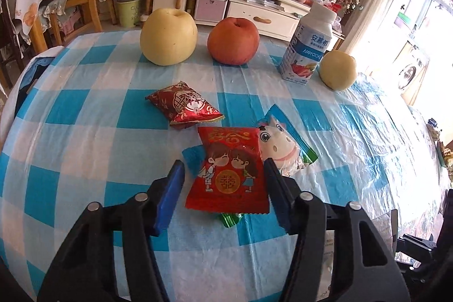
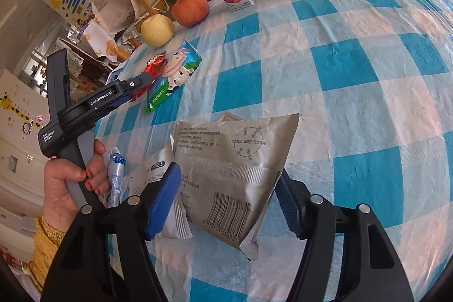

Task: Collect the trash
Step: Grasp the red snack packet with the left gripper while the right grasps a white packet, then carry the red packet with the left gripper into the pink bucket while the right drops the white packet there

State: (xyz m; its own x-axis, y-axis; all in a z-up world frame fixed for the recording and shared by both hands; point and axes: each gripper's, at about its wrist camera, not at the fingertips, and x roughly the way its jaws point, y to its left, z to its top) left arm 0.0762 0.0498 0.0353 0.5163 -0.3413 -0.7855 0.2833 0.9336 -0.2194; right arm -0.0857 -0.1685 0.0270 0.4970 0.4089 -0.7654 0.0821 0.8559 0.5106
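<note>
My left hand-held gripper (image 1: 223, 174) straddles the red candy wrapper (image 1: 229, 169): its far pad looks to touch the wrapper's edge, the near pad stands just clear, so the jaws are only part spread and not yet pinching. Under that wrapper lies the cow-print packet (image 1: 279, 145), and a dark red foil wrapper (image 1: 184, 105) sits just beyond the fingertips on the counter (image 1: 85, 132).

My right hand-held gripper (image 2: 226, 188) brackets the grey pouch (image 2: 235, 160), both pads beside its edges with no squeeze I can be sure of. A white sachet (image 2: 147, 174) is tucked just beside its left pad.

I judge the risks to be these. The red wrapper is flat and slick, so closing from the sides may buckle it or skid it off instead of lifting it. The cow-print packet could drag along. The pouch is limp and may fold and slip. The pears, apple (image 1: 233, 40) and yogurt bottle (image 1: 308, 44) stand well beyond and are not trash.
</note>
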